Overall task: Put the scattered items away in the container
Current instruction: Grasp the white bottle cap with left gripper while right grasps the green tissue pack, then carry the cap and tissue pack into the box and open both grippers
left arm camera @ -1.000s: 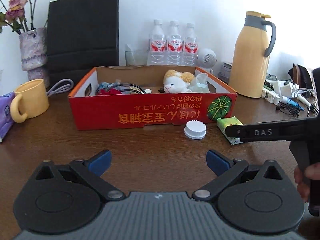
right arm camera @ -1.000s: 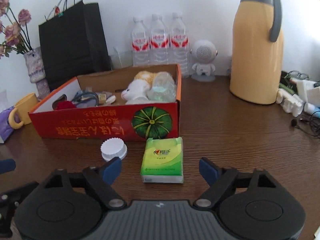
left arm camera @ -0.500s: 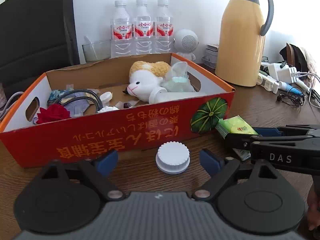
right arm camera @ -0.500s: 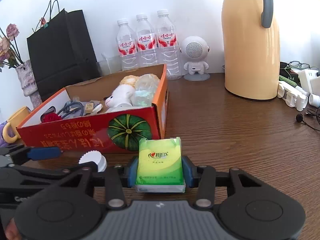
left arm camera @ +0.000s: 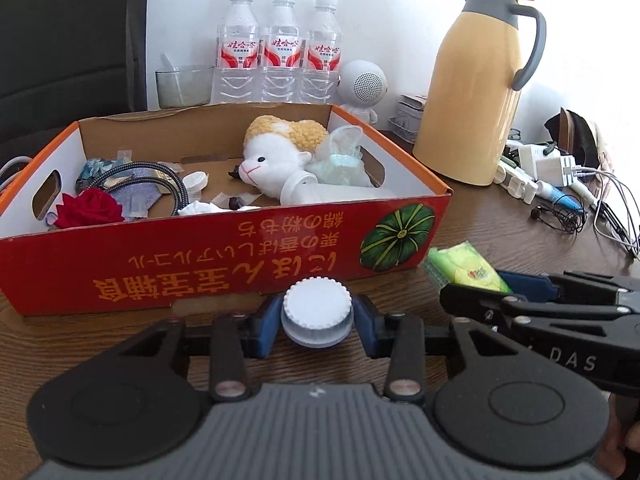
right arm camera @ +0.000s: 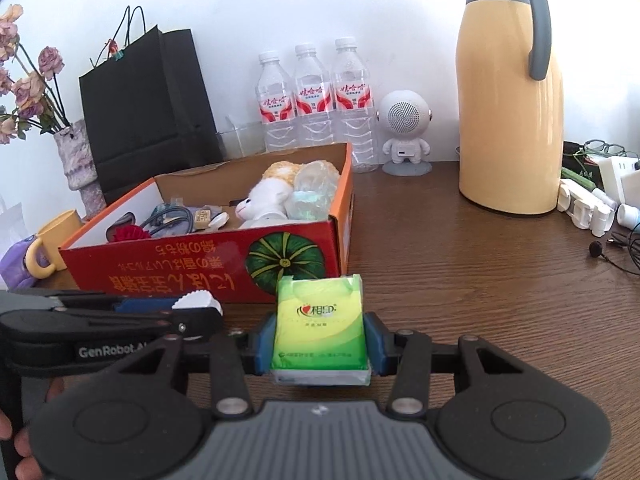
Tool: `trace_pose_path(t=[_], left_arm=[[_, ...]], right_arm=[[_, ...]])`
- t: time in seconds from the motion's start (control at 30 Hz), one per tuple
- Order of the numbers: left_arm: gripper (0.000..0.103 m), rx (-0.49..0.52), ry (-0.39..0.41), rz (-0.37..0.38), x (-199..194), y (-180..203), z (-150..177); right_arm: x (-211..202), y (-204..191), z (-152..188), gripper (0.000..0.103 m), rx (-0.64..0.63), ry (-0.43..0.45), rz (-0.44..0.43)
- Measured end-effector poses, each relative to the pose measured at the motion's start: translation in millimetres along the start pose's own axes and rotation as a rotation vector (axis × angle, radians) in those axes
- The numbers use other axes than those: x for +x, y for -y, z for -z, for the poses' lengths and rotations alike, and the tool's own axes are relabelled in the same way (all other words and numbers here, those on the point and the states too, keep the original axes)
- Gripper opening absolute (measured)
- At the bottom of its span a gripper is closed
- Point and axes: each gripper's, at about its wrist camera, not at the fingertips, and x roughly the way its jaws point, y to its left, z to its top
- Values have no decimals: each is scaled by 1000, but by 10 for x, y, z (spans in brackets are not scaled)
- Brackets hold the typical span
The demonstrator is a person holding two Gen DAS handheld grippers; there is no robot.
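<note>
Two grippers sit low over our wooden table (right arm camera: 460,280), each with something between its blue pads. At the far left of the right wrist view we see a yellow mug (right arm camera: 54,240) beside a vase of dried flowers (right arm camera: 76,156), with a black paper bag (right arm camera: 148,100) behind them against the wall. Next comes the container, a red cardboard box (left arm camera: 224,268) with a pumpkin printed on its front; inside it we can make out a red fabric rose (left arm camera: 90,208), a braided cable (left arm camera: 168,180) and a plush lamb (left arm camera: 276,160). Three water bottles (left arm camera: 280,48) stand in a row behind the box.

Just in front of the box's front wall, our left gripper (left arm camera: 316,318) has just been closing, and its pads now press on either side of a white ribbed cap (left arm camera: 316,312), which rests on the table. To the right of it, our right gripper (right arm camera: 320,340) is clamped at a narrow width on a green tissue pack (right arm camera: 320,328); the pack lies flat between the pads, its far end close to the box's pumpkin corner. Both items are outside the box.

Further right we see a small white robot-shaped speaker (right arm camera: 406,132), then a tall yellow thermos jug (right arm camera: 510,100) with a grey handle, and at the right edge a tangle of chargers and cables (left arm camera: 560,184).
</note>
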Motion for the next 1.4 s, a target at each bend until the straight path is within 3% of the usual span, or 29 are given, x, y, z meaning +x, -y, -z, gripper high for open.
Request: trace_pose_path(t=[0.13,0.37,0.47,0.57,0.7,0.83,1.07,1.4], left_arm=[[41,-26,-2,-2,5,-59,-30],[41,2,32,-3,-180,31,-66],[41,12,95,-48,-477,51,-1],[41,-55,120,-98,-826,-31,170],[41,-134,192,-229,-1349,-185,484],[41,-193,235,-268,-1740,-307,748],[41,-184,233,-271,-2083,-384,1071],[41,-172,295,-222,-2349,-309,1116]], right_arm=[[101,-85,44,44,-31,-36,-18],[12,-99,16,44,5,0,-60],[-44,-118,-2,44,-5,21,-61],[-180,-200,-34,44,-15,51,-67],[-540,-550,-16,44,-125,158,-27],[-878,-905,119,44,-128,184,-101],[-1301,-1323,626,44,-173,206,-98],[-1562,-1250,838,44,-128,183,-64]])
